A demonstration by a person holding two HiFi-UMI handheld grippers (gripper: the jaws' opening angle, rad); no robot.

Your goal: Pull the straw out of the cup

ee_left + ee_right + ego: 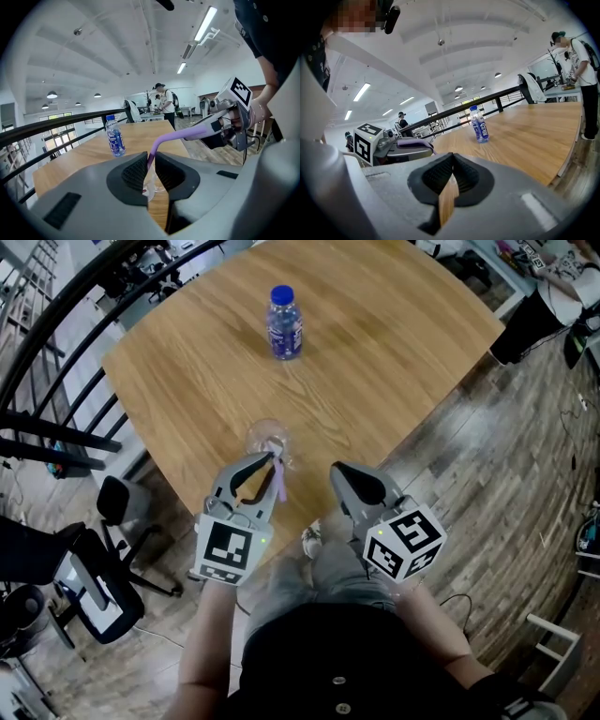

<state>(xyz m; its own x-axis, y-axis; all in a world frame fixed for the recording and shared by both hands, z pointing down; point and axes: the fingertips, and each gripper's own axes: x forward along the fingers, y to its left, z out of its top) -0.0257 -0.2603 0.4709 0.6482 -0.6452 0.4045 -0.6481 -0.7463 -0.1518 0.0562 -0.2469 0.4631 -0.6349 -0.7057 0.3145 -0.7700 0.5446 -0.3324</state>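
Note:
A clear plastic cup (265, 437) stands on the wooden table (375, 343) near its front edge. A purple bent straw (280, 482) rises from the cup. My left gripper (275, 457) is shut on the straw just above the cup. In the left gripper view the pads of the left gripper (150, 158) pinch the straw (173, 137), whose upper part bends off to the right, and the cup (151, 186) shows below the jaws. My right gripper (336, 470) hovers at the table's edge to the right, shut (452, 158) with nothing in it.
A small water bottle (285, 324) with a blue cap stands upright farther back on the table. A black railing (56, 315) runs along the left side, with an office chair (117, 502) below it. A person (165, 105) stands at a far table.

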